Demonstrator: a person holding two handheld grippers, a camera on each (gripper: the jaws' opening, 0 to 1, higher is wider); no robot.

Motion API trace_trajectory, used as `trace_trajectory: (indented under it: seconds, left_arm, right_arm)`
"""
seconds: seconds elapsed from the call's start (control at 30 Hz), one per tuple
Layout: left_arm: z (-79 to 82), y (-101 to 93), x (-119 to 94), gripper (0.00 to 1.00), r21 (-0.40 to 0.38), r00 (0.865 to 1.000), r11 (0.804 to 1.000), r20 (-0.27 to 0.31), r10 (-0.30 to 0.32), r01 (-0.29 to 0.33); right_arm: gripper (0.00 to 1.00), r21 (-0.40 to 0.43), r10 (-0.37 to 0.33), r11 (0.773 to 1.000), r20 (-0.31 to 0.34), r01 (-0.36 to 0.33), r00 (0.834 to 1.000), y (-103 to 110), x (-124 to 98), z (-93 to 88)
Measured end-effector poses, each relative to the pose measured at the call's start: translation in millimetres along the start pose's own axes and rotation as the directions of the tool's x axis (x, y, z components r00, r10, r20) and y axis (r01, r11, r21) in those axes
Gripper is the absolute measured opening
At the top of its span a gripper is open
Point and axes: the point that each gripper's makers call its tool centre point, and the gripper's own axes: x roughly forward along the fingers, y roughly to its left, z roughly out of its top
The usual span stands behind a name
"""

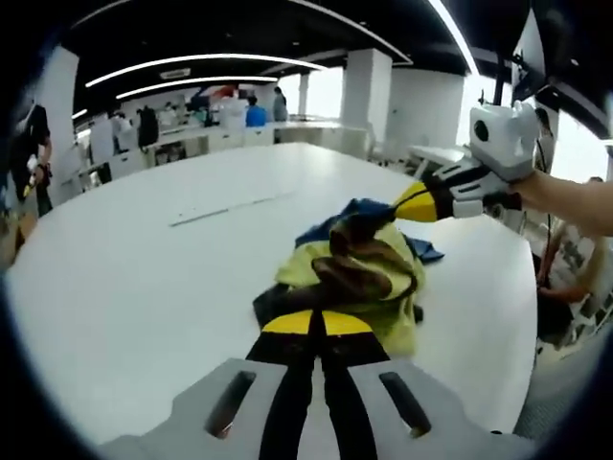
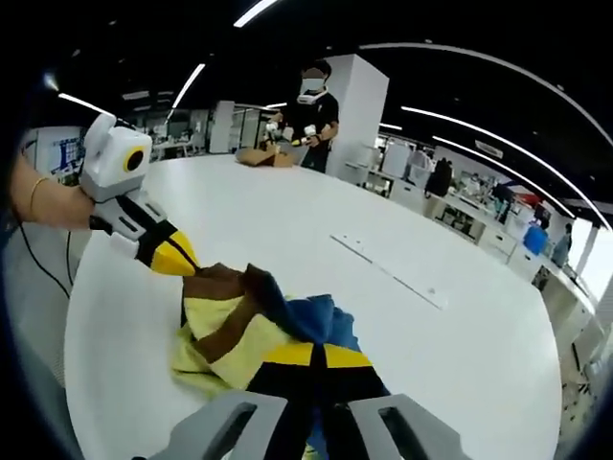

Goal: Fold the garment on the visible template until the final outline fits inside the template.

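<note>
A crumpled garment [image 1: 369, 273] in yellow, brown and blue lies bunched on the white table [image 1: 144, 278], near its right edge. My left gripper [image 1: 316, 323] has its jaws together at the pile's near edge, pinching dark cloth. My right gripper [image 1: 414, 203] comes in from the right and its yellow tip bites the brown fold at the top of the pile. In the right gripper view the garment [image 2: 239, 331] lies just ahead. There the right gripper [image 2: 311, 356] is closed on the blue part, and the left gripper [image 2: 177, 259] grips the brown edge.
A faint pale line marking [image 1: 230, 206] runs across the table [image 2: 460, 345] beyond the pile, seen again as the marking [image 2: 388, 268]. A person [image 2: 311, 105] stands by a brown box [image 2: 263, 153] at the far edge. Desks and more people stand behind.
</note>
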Motion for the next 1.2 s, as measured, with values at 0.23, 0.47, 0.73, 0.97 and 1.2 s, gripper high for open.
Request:
trace_trajectory:
  seconds: [0.23, 0.47, 0.73, 0.97, 1.2]
  left_arm:
    - [14.7, 5.3, -18.5, 0.00, -0.047, 0.999, 0.999, 0.051, 0.016, -0.014]
    - [31.7, 10.7, -38.2, 0.00, -0.107, 0.992, 0.994, 0.121, 0.046, -0.033]
    - [42.9, 26.9, -57.6, 0.00, -0.182, 0.976, 0.982, 0.200, 0.086, -0.049]
    - [49.4, 34.8, -71.5, 0.00, -0.281, 0.961, 0.959, 0.250, 0.118, -0.045]
    - [63.9, 45.6, -74.4, 0.00, -0.343, 0.947, 0.939, 0.293, 0.134, -0.027]
  right_arm:
    - [0.00, 0.037, -0.020, 0.999, 0.053, 0.018, 0.998, -6.6, -16.2, 14.9]
    - [0.00, 0.088, -0.073, 0.994, 0.099, 0.064, 0.992, -20.8, -29.1, 28.0]
    - [0.00, 0.208, -0.113, 0.975, 0.171, 0.076, 0.979, -42.2, -42.3, 40.9]
    - [0.00, 0.228, -0.134, 0.969, 0.188, 0.090, 0.973, -48.9, -51.1, 45.3]
    - [0.00, 0.307, -0.160, 0.947, 0.212, 0.089, 0.964, -62.8, -51.0, 58.7]
